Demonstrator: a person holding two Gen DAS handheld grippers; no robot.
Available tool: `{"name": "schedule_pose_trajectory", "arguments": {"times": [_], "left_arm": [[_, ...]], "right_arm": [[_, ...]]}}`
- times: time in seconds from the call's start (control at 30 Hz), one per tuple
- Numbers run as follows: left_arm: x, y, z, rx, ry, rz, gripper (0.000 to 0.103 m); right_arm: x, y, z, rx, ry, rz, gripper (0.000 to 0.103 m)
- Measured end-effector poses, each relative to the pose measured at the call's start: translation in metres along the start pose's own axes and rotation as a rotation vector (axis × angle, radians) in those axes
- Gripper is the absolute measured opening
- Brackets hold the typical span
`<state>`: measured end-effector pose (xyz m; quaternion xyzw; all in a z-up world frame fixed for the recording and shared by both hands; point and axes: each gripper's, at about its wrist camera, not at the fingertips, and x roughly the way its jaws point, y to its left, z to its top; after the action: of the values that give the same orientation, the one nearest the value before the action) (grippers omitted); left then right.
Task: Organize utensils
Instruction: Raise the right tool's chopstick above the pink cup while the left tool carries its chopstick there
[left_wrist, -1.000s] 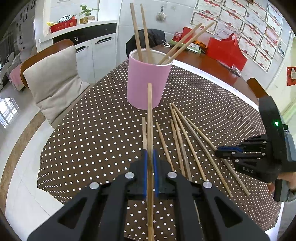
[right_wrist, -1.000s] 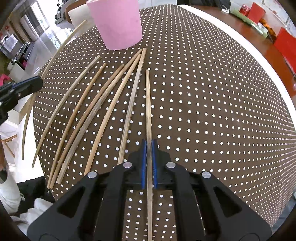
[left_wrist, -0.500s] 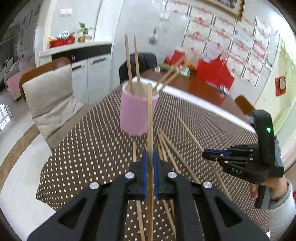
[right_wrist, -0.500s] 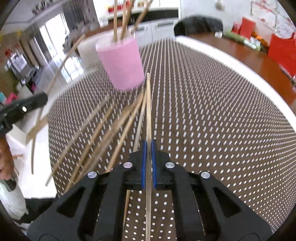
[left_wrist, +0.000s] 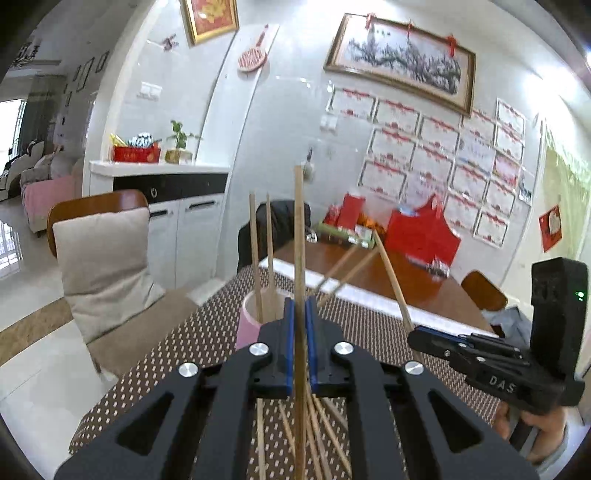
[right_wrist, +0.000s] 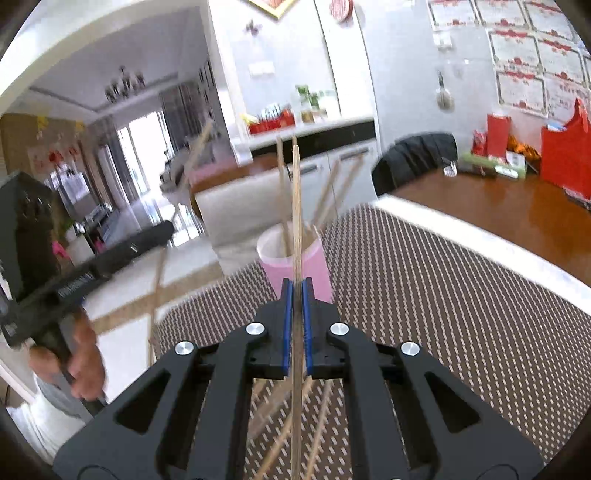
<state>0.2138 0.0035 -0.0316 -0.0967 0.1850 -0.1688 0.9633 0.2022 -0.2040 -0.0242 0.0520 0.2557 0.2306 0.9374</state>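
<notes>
With both grippers clamped on a chopstick each, left gripper and right gripper, I'm mid-carry toward the pink cup at frame centre. Next I'd guess: tip each stick over the rim and let go. More lie on the table.

White tiled wall, framed painting, cushioned chair, white cabinet, glossy floor.

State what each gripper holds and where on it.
Left gripper: one chopstick, pinched partway along its shaft. Right gripper: another chopstick, also gripped mid-shaft.
</notes>
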Motion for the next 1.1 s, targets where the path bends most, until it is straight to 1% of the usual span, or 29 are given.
{"name": "schedule_pose_trajectory", "arguments": {"times": [0.1, 0.23, 0.4, 0.5, 0.67, 0.73, 0.8, 0.9, 0.97, 1.1], "left_arm": [[0.009, -0.006, 0.011, -0.005, -0.048, 0.001, 0.006], [0.026, -0.008, 0.028, -0.004, -0.124, 0.023, 0.006], [0.047, -0.007, 0.044, -0.01, -0.208, 0.029, 0.006], [0.063, -0.002, 0.052, -0.023, -0.256, 0.04, 0.006], [0.081, 0.005, 0.057, -0.027, -0.328, 0.064, 0.006], [0.09, 0.009, 0.059, -0.032, -0.342, 0.074, 0.006], [0.1, 0.012, 0.059, -0.035, -0.342, 0.071, 0.006], [0.111, 0.015, 0.056, -0.034, -0.354, 0.088, 0.006], [0.118, 0.018, 0.053, -0.035, -0.346, 0.093, 0.006], [0.13, 0.025, 0.045, -0.038, -0.326, 0.103, 0.007]], "right_arm": [[0.003, 0.004, 0.015, 0.013, -0.095, 0.024, 0.006], [0.013, 0.005, 0.034, 0.049, -0.236, 0.048, 0.006], [0.032, -0.003, 0.054, 0.108, -0.363, 0.069, 0.006], [0.049, -0.005, 0.061, 0.125, -0.408, 0.076, 0.006], [0.068, -0.005, 0.069, 0.105, -0.484, 0.043, 0.006], [0.075, -0.008, 0.071, 0.105, -0.519, 0.029, 0.006], [0.08, -0.012, 0.073, 0.111, -0.535, 0.025, 0.006], [0.086, -0.013, 0.073, 0.109, -0.551, 0.022, 0.006], [0.09, -0.012, 0.072, 0.1, -0.546, 0.016, 0.006], [0.091, -0.008, 0.069, 0.068, -0.565, -0.003, 0.006]]}}
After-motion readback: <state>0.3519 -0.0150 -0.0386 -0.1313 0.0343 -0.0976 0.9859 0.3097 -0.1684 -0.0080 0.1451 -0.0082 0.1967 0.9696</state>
